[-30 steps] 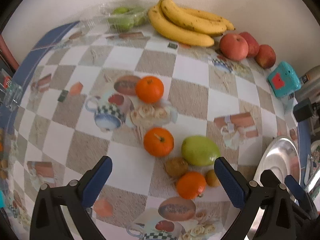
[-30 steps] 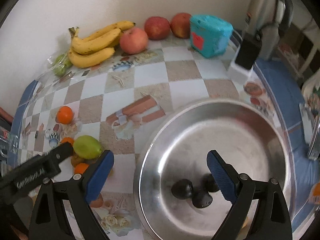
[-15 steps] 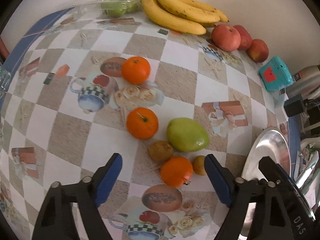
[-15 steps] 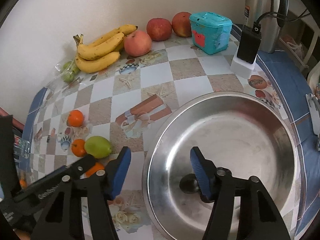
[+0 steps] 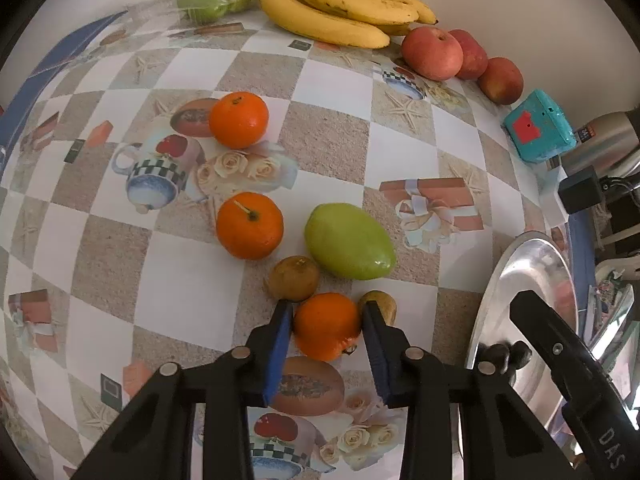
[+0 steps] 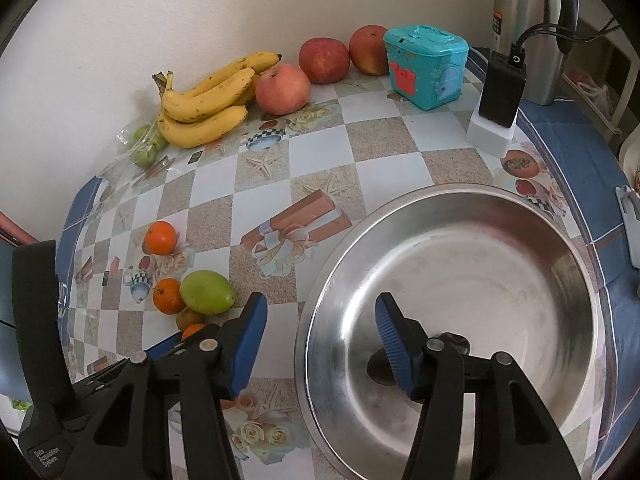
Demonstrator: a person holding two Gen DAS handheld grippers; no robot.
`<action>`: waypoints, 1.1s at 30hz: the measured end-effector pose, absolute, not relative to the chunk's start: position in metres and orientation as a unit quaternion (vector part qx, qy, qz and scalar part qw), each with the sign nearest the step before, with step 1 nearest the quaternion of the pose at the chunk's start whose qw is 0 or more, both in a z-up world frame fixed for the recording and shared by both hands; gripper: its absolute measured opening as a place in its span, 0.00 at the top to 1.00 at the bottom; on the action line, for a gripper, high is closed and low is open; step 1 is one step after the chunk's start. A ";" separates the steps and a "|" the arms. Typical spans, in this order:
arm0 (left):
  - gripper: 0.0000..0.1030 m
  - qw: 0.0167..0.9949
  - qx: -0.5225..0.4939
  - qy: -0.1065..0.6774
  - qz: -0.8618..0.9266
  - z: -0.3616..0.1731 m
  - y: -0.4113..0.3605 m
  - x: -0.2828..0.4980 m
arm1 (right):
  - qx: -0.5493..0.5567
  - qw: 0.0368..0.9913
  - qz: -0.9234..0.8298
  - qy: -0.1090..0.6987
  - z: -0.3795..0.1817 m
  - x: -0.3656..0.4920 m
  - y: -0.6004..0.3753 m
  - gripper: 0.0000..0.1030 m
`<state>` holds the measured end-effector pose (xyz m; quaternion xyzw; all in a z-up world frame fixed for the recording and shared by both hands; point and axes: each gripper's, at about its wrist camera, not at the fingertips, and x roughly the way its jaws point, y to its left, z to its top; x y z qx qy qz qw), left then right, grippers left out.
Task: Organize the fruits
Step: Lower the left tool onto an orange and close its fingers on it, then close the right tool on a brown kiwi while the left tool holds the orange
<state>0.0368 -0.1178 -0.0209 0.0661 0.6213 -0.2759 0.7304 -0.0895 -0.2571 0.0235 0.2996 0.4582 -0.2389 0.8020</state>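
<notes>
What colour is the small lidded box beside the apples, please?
Teal box with a red patch; clearest in the right wrist view.

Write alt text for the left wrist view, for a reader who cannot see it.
The left gripper is closing its blue fingers around an orange on a checkered tablecloth. Just beyond lie two small brown fruits, a green mango and two more oranges; bananas and red apples line the wall, and a steel bowl sits at right.

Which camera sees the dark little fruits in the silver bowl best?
Neither is clear, but the left wrist view is better: the dark fruits sit unblocked just inside the bowl, though small and at the edge. In the right wrist view they are closer, but the right tongs cover most of them.
</notes>
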 end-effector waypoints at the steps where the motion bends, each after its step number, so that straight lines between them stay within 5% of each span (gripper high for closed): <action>1: 0.63 0.728 0.062 0.624 -0.277 -0.021 -0.117 0.037 | 0.299 0.802 -0.239 0.458 0.024 -0.089 -0.257 0.44; 17: 0.63 0.737 -0.005 0.621 -0.265 -0.001 -0.084 0.061 | 0.299 0.808 -0.208 0.463 0.017 -0.077 -0.247 0.44; 33: 0.63 0.764 -0.079 0.608 -0.199 0.007 -0.024 0.105 | 0.262 0.818 -0.125 0.497 -0.003 -0.037 -0.206 0.58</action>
